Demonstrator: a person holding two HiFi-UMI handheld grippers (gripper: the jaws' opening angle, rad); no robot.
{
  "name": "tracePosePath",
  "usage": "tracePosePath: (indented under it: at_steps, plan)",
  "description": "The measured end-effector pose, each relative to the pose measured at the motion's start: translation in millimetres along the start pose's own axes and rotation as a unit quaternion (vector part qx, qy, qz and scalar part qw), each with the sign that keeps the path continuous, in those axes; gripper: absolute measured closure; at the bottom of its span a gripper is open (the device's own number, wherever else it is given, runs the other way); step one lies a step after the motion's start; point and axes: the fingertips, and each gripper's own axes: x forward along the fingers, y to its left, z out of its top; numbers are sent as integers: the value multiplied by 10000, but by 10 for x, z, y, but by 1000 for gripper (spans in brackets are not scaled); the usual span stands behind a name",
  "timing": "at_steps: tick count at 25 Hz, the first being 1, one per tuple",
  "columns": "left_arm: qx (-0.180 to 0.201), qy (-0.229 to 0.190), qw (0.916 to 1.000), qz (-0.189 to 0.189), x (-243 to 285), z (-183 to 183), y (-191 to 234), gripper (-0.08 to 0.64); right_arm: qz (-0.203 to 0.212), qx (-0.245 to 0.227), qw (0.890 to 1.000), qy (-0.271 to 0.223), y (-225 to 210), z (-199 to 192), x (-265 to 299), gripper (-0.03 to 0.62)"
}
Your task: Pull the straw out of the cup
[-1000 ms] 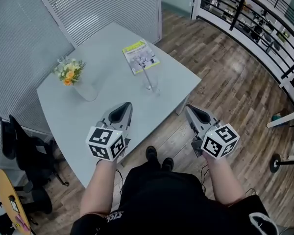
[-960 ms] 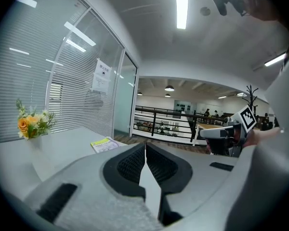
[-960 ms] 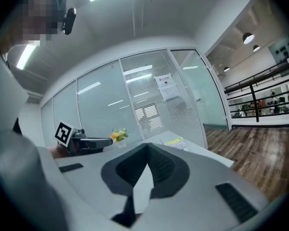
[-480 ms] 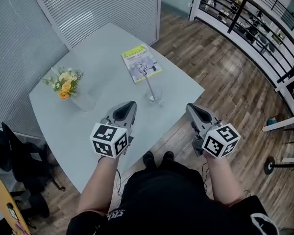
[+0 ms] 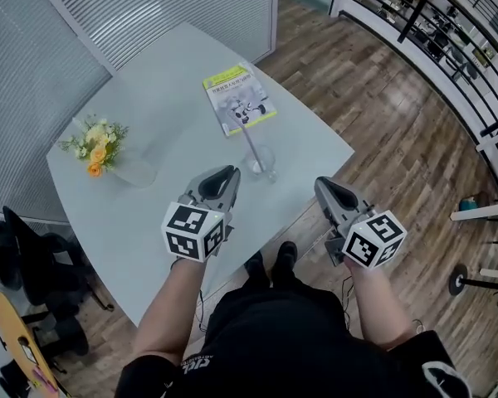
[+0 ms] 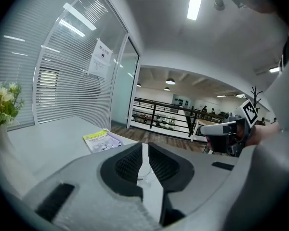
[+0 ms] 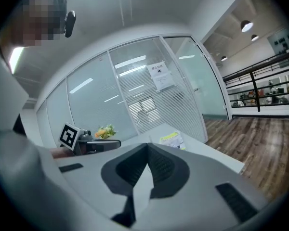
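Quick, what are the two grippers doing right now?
Left gripper: jaws opening, nothing between them.
Right gripper: shut, empty.

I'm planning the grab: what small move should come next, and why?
Probably ease the left tool, jaws opening with nothing between them, forward to the cup; the straw stands in it, just beyond the tips.

One table (image 5: 149, 81) counted. On it: one clear cup (image 5: 260, 162), one straw (image 5: 251, 139), one booklet (image 5: 238, 99), one glass vase (image 5: 135, 172), one flower bunch (image 5: 91, 143). Two grippers counted: left gripper (image 5: 226, 172) (jaws opening, nothing between them) and right gripper (image 5: 321, 185). One black chair (image 5: 33, 255) made out beside table.
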Motion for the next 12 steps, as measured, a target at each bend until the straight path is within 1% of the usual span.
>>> tracePosePath:
  at_steps: [3,7,12]
  plan:
    - [6,64,10000,-59,159,-42,33,486,91,90,9999,78,-41,-83,100,586]
    - [9,182,9997,-155,376,-129,61,417,166,148,9996,197,-93,-167,242,586]
    - [-217,258,9992,-235,595,-259,147,362,229,189,9991,311,-92,-256,363,586]
